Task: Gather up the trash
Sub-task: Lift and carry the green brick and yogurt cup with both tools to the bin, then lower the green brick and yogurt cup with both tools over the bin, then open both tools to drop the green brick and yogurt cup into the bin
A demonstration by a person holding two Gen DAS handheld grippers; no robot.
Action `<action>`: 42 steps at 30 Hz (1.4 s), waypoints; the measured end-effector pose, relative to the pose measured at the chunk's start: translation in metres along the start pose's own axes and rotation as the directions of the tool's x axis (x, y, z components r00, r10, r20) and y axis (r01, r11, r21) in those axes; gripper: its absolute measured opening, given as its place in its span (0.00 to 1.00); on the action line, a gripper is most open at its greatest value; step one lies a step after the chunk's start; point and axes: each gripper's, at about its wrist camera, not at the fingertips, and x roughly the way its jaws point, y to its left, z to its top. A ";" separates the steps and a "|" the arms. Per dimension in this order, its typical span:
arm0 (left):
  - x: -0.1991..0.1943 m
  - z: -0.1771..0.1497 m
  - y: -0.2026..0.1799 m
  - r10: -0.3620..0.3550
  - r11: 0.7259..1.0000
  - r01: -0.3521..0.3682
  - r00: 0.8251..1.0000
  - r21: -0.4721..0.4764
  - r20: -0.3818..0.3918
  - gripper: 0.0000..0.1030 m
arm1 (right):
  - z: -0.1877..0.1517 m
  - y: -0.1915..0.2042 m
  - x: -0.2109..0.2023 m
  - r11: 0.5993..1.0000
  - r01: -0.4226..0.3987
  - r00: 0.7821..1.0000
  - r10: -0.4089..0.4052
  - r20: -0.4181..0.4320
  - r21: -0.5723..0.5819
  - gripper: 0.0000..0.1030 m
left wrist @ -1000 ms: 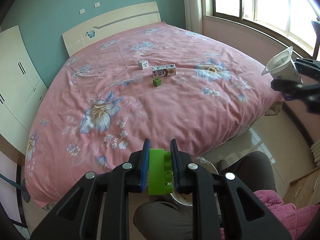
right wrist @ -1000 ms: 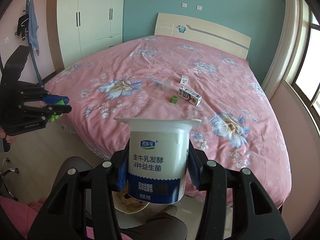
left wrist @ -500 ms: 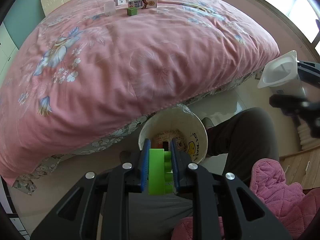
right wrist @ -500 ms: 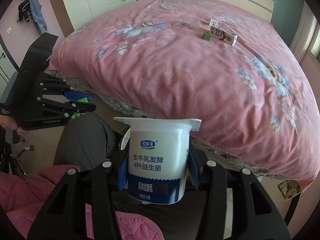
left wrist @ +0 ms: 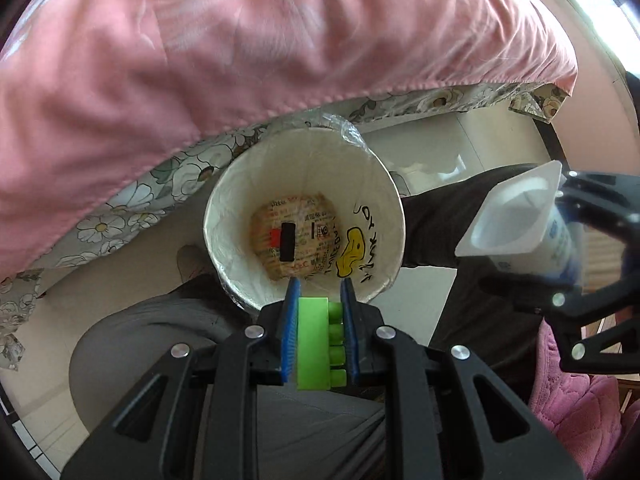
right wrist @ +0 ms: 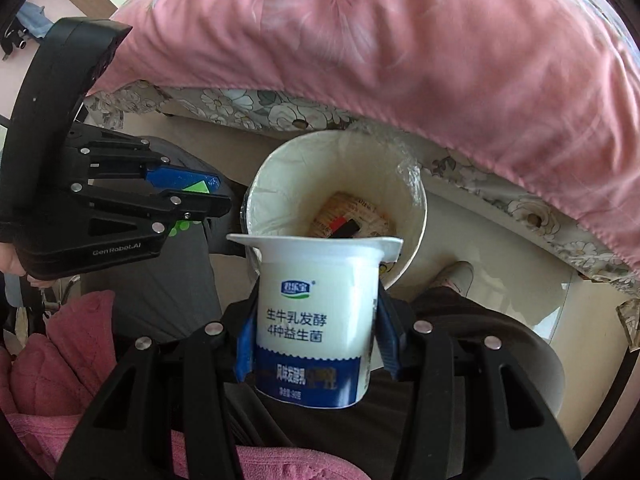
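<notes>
My left gripper [left wrist: 318, 294] is shut on a green toy brick [left wrist: 316, 342] and hovers just over the near rim of a white paper bin [left wrist: 372, 184] standing on the floor between the person's legs. Inside the bin lies a printed wrapper [left wrist: 296, 236]. My right gripper [right wrist: 316, 312] is shut on a white and blue yogurt cup [right wrist: 316, 320], upright, just short of the bin's [right wrist: 276, 172] near rim. The yogurt cup also shows at the right of the left wrist view [left wrist: 520, 228], and the left gripper at the left of the right wrist view [right wrist: 216, 196].
The pink floral bedcover [left wrist: 240, 40] overhangs right behind the bin. The person's grey-trousered legs [left wrist: 168, 340] flank the bin, with a pink quilted garment [left wrist: 580, 400] at the right. Pale tiled floor [left wrist: 432, 140] lies beyond.
Both grippers have dropped and tilted down from the bed toward the bin. The bin now sits closer, and the items on the bed have left view. Both grips are unchanged.
</notes>
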 end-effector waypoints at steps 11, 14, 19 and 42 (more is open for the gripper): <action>0.074 0.014 0.024 -0.009 0.997 -0.001 0.993 -0.083 -0.120 0.22 | 0.014 -0.014 0.086 0.998 -0.034 0.989 0.041 -0.140 0.056 0.48; 0.090 0.017 0.031 -0.005 0.995 -0.010 0.989 -0.101 -0.145 0.22 | 0.018 -0.017 0.104 0.998 -0.034 0.985 0.044 -0.165 0.061 0.48; 0.113 0.025 0.041 -0.025 0.989 0.001 0.985 -0.146 -0.169 0.22 | 0.029 -0.024 0.129 0.996 -0.024 0.979 0.040 -0.199 0.081 0.48; 0.204 0.050 0.064 -0.047 0.969 -0.015 0.968 -0.247 -0.246 0.22 | 0.057 -0.054 0.227 0.988 0.044 0.959 0.000 -0.284 0.150 0.49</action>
